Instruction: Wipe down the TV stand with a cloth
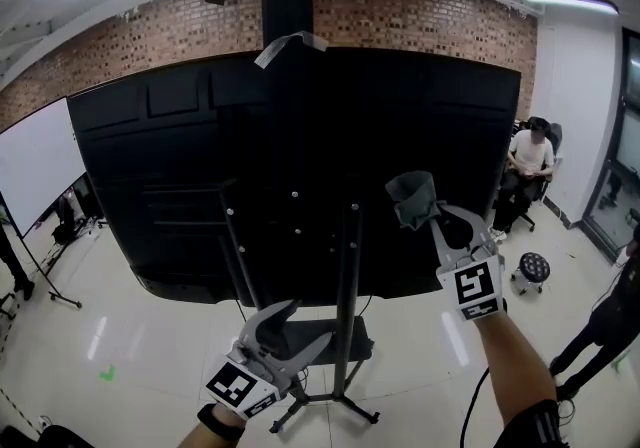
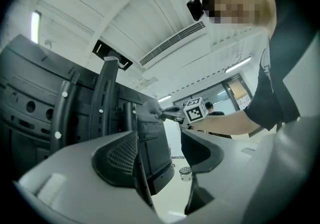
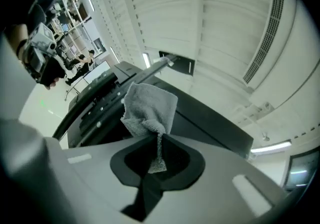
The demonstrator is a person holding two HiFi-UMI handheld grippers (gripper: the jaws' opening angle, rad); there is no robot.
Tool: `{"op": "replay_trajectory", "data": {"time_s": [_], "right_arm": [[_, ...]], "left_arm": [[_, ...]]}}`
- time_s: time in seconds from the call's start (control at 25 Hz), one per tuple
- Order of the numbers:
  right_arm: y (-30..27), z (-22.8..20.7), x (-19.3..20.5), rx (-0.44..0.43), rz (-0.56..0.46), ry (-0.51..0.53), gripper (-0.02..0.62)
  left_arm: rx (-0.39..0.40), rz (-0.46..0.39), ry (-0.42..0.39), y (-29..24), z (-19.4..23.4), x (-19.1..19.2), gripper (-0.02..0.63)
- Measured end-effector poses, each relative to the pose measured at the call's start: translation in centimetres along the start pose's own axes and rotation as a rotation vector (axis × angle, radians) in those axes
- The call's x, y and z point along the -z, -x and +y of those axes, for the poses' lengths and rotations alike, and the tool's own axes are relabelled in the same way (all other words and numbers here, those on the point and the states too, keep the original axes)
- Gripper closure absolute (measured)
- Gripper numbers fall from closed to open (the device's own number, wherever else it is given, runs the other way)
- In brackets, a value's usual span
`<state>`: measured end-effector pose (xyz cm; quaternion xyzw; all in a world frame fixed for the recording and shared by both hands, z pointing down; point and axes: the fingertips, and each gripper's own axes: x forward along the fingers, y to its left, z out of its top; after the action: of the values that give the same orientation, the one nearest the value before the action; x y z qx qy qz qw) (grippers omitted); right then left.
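Note:
The TV stand's two black poles (image 1: 348,286) rise from a wheeled base (image 1: 322,348) and carry a big black screen seen from behind (image 1: 300,166). My right gripper (image 1: 432,213) is raised in front of the screen's right half, shut on a grey cloth (image 1: 412,196). In the right gripper view the cloth (image 3: 150,107) bunches out above the pinched jaws (image 3: 156,140), with the screen's back (image 3: 95,110) beyond. My left gripper (image 1: 308,322) hangs low by the poles, open and empty. In the left gripper view its jaws (image 2: 160,154) stand apart; the poles (image 2: 104,103) are to the left.
A person sits on a chair at the back right (image 1: 527,161), with a round stool (image 1: 530,271) near them. Another person stands at the right edge (image 1: 612,321). A whiteboard (image 1: 35,161) and a tripod (image 1: 50,286) are at the left. Brick wall behind.

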<state>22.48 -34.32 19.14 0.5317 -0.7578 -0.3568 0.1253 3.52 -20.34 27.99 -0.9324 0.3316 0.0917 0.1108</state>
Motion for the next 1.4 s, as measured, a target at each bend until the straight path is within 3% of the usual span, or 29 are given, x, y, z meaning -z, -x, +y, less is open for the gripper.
{"op": "replay_trajectory", "data": {"time_s": [0.24,0.48,0.6,0.88,1.24,1.4], "right_arm": [[-0.5,6.6,-12.4,-0.094,-0.157,0.079,0.569],[-4.2,15.5,-20.6,-0.194,-0.228,0.128,0.569],[-6.9,20.3,-23.4,-0.215,-0.241,0.236,0.569],[-14.6,30.6,-26.0,-0.265,-0.163,0.536,0.569],[-21.6,37.9,-26.6,-0.279,0.009,0.831,0.569],[-23.6,40.1,-26.8,-0.286,0.061,0.914,0.569]], "left_arm": [[-0.046,-0.015,-0.030,4.7,2.6,-2.1,0.311],[-0.103,-0.028,-0.047,10.1,5.6,-3.5,0.311],[-0.135,-0.035,-0.055,12.8,7.2,-3.9,0.311],[-0.192,-0.050,-0.055,17.9,11.0,-3.8,0.311],[-0.249,-0.018,-0.036,22.9,14.7,-2.6,0.311],[-0.247,-0.021,-0.019,23.8,15.2,-2.4,0.311]]}}
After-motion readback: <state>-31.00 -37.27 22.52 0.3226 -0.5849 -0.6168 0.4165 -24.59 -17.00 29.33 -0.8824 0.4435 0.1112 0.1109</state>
